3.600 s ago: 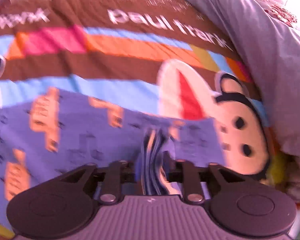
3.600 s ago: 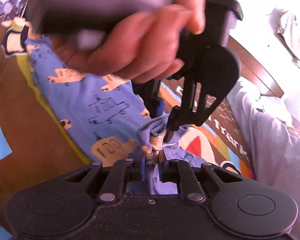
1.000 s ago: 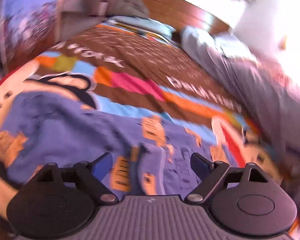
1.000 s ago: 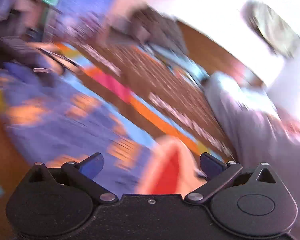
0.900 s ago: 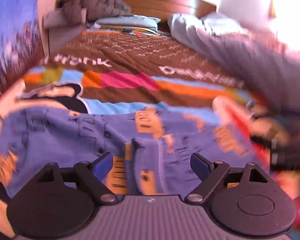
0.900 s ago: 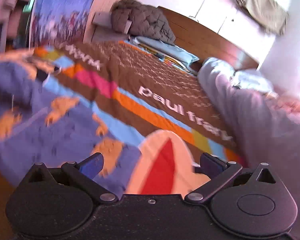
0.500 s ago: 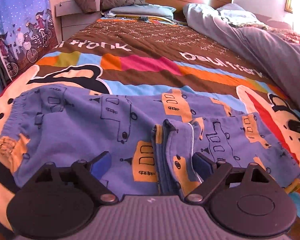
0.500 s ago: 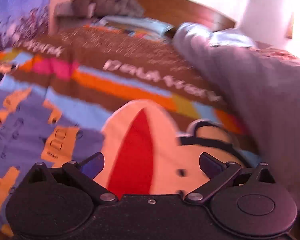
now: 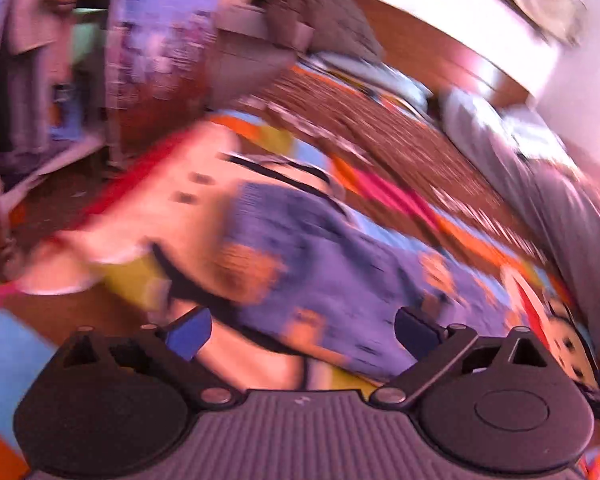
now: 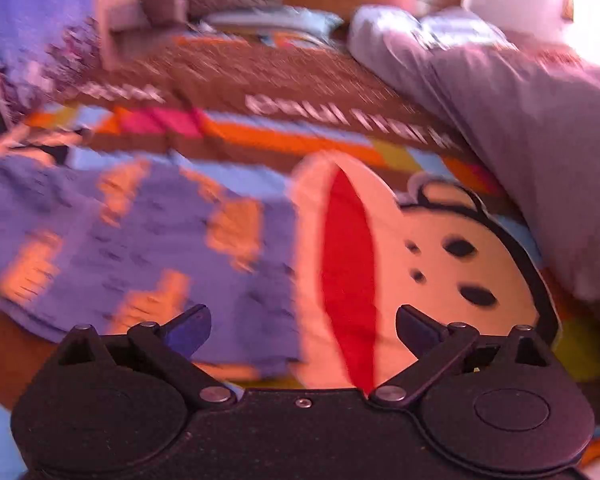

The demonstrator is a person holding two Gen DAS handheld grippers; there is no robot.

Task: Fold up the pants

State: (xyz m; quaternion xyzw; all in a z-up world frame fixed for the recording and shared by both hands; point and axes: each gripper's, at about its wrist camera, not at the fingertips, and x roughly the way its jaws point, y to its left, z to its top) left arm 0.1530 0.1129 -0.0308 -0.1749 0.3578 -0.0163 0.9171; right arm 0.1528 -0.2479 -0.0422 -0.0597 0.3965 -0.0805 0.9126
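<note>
Pants of blue cloth with orange vehicle prints lie spread flat on the bed, on a bright cartoon bedspread. In the right wrist view they fill the left half of the picture and their near edge ends just beside the big cartoon face with the red mouth.

Both views are blurred. The left gripper points down at a slant over the pants, and its picture is tilted, so the bed runs uphill to the right. Its fingers stand wide apart with nothing between them; the jaws have just been opening further. The right gripper also points down at a slant, more level across, over the edge of the pants and the cartoon face. Its fingers are wide apart too, with only the bedspread and cloth behind the gap.

The left wrist view alone shows the waist end of the pants, the side of the bed and a strip of floor by a doorway. The right wrist view alone shows the white lettering on the brown band and the full length of the grey duvet bunched along the right side of the bed.
</note>
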